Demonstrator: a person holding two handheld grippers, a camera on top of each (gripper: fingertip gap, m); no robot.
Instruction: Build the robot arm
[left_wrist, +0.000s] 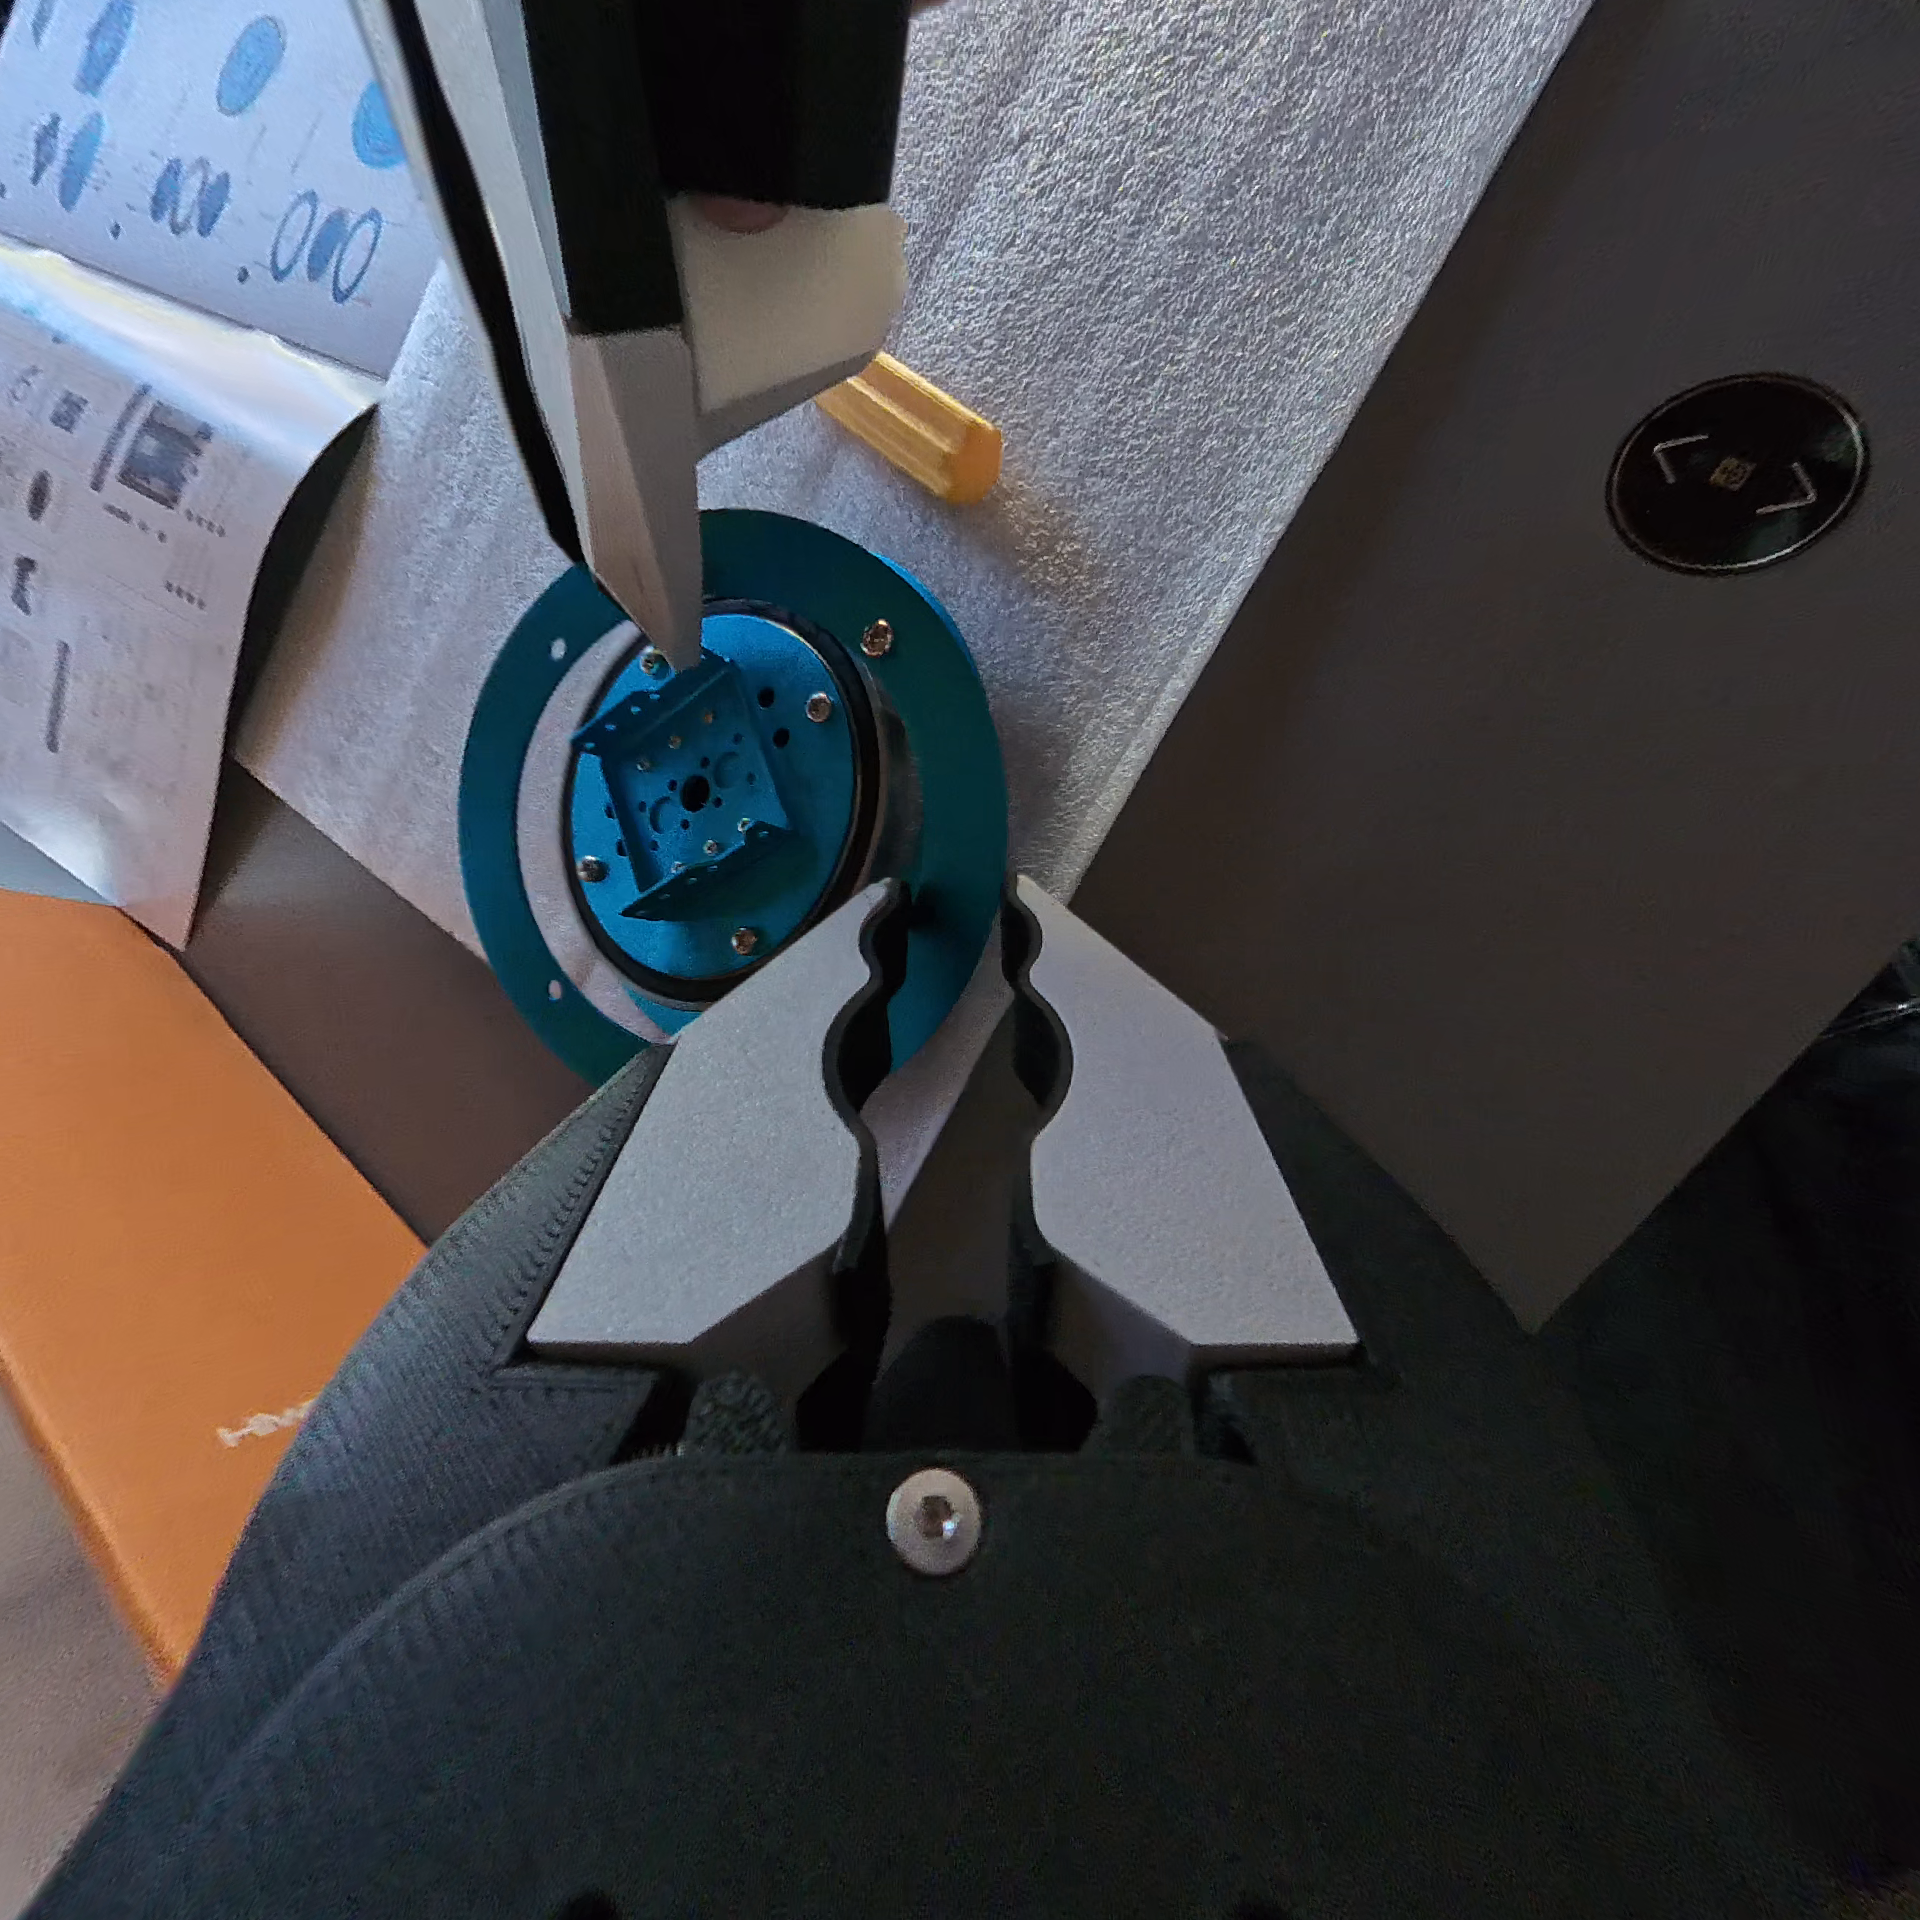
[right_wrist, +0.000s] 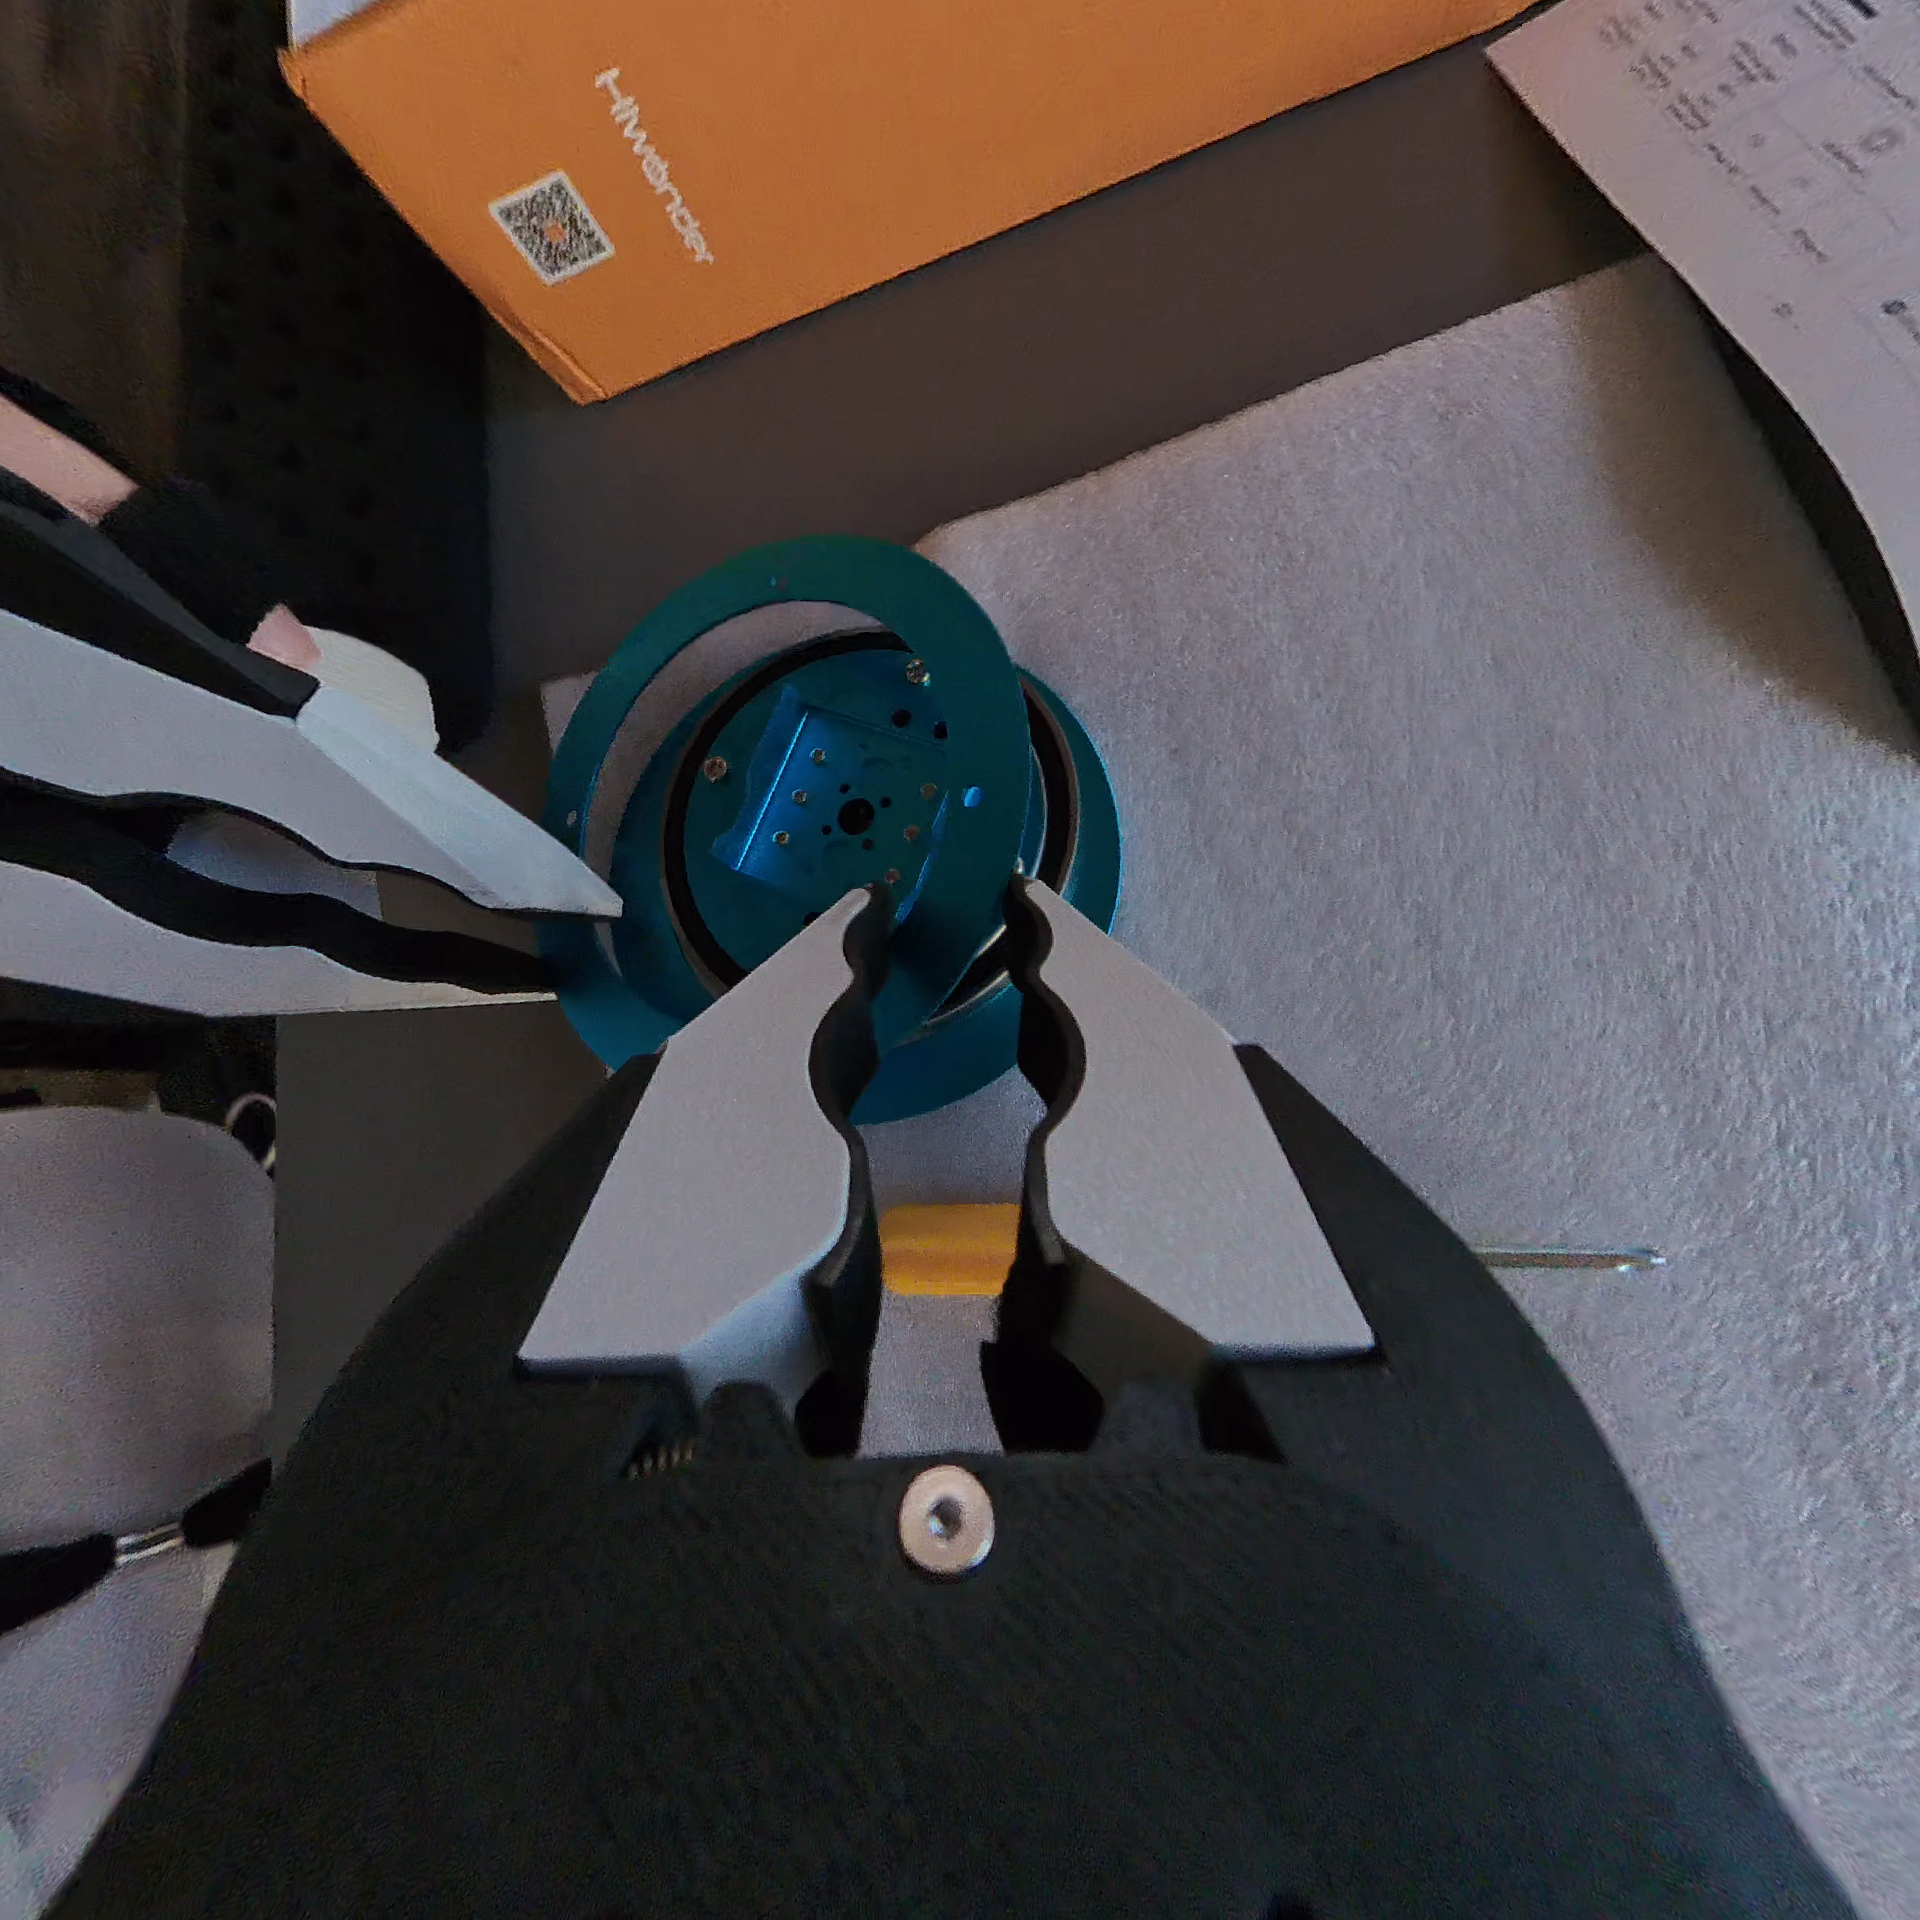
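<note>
Left gripper: grey fingers with wavy black pads, set narrowly apart astride the near rim of a flat teal metal ring. Pad contact hidden; grasping or released, cannot tell.

Right gripper: fingers likewise a little apart, one band of the ring crossing the gap between the tips. Bite on the band not readable, so cannot tell here either. In the left wrist view, tip down at the far edge of a blue square U-shaped metal bracket.

Ring tilted in the right wrist view, looped around a round blue metal base disc with silver screws; bracket mounted on the disc's centre.

Assembly resting at the edge of a white foam sheet on a dark grey tabletop.

Yellow ribbed screwdriver handle on the foam just beyond the ring, thin metal shaft pointing right.

Orange cardboard box far side; printed paper sheets far left.
</note>
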